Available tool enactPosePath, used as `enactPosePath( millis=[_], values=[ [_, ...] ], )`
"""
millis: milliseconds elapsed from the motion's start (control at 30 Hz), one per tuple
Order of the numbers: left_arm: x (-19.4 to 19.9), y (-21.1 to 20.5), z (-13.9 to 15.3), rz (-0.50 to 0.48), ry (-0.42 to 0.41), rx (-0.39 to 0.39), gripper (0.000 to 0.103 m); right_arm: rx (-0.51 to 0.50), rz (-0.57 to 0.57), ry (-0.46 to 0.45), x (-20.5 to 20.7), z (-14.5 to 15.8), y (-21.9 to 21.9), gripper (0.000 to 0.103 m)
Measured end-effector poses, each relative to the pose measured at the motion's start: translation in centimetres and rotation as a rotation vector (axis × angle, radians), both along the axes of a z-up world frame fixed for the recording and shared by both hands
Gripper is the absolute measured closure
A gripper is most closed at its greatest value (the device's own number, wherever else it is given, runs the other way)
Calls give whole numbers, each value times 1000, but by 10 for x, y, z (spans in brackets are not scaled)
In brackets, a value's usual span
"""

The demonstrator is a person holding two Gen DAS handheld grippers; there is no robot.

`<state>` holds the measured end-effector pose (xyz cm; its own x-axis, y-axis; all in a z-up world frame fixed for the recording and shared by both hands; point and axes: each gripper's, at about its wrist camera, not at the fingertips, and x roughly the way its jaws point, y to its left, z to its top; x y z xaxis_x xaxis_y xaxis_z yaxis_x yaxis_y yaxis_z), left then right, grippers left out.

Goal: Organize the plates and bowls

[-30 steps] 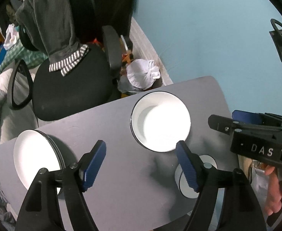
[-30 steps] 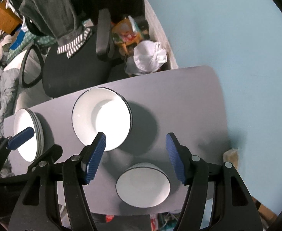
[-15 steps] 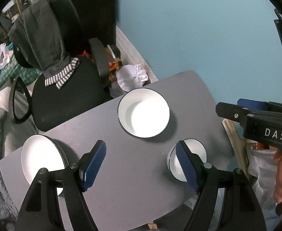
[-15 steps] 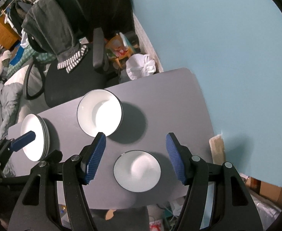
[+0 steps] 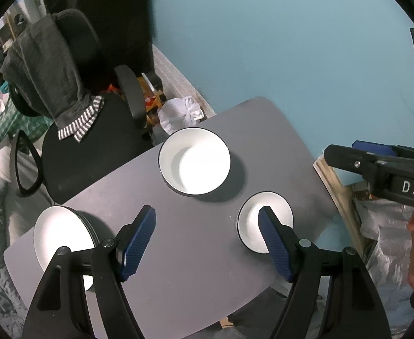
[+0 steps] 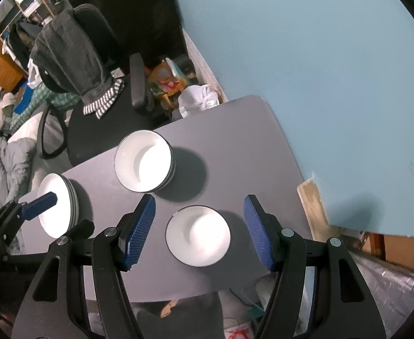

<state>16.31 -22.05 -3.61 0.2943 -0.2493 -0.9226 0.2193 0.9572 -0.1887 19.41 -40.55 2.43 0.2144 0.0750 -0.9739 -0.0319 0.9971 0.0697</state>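
A black swivel office chair (image 5: 94,152) stands just beside the grey rounded counter (image 5: 195,254), a dark grey garment with a striped cuff (image 5: 51,76) draped over its back. A knotted white plastic bag (image 5: 178,114) (floor level) lies near the chair, against the pale blue wall (image 5: 291,42).

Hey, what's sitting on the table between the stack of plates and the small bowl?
In the right wrist view, only bare grey table lies between the plate stack and small bowl; the bigger bowls sit behind that line.

Left gripper (image 5: 207,240) and right gripper (image 6: 200,226) point downward, jaws apparently empty.
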Motion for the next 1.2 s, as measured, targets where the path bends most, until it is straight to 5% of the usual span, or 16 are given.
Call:
enactPosePath(
  millis=[433, 1200],
  values=[
    [-10, -12, -4, -74, 10, -4, 27, -12, -49, -6, -20, 5, -21, 39],
    [-8, -27, -49, -122, 72, -18, 27, 0, -39, 76, -37, -39, -42, 39]
  ],
)
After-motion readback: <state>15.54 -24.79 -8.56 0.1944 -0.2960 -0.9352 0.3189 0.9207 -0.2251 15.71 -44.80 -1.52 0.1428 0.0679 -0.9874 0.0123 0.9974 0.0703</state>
